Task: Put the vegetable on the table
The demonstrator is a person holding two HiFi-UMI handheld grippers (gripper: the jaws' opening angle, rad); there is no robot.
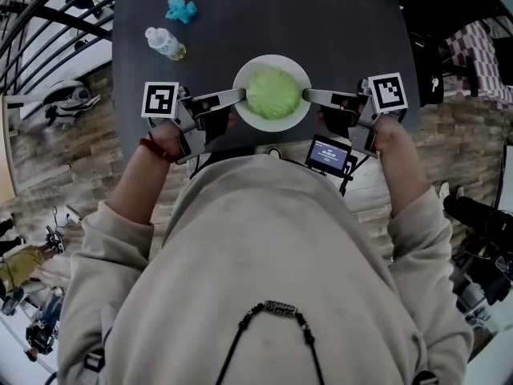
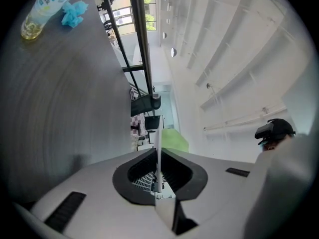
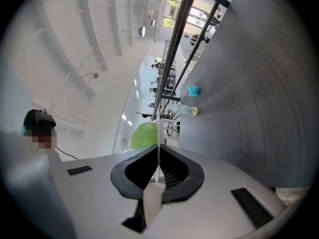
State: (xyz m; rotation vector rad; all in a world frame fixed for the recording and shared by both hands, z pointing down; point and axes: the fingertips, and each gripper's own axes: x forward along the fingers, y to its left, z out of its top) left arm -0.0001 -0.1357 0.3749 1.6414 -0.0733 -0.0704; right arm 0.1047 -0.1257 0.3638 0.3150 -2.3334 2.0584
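A dark grey table (image 1: 337, 22) is carrying a plastic bottle (image 1: 165, 43) near its far left corner, with a crumpled blue scrap (image 1: 181, 9) lying just beyond. A white plate (image 1: 272, 127) is showing at the middle of the near edge; whether it is resting there is unclear.

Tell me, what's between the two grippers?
The white plate holding the green vegetable, pinched by the left gripper and right gripper; the head view shows it.

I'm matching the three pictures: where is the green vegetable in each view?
Head view: vegetable on the white plate, upper centre.
Left gripper view: vegetable just right of the plate edge, centre.
Right gripper view: vegetable just left of the plate edge, centre.
Shared landmark: the blue crumpled thing.
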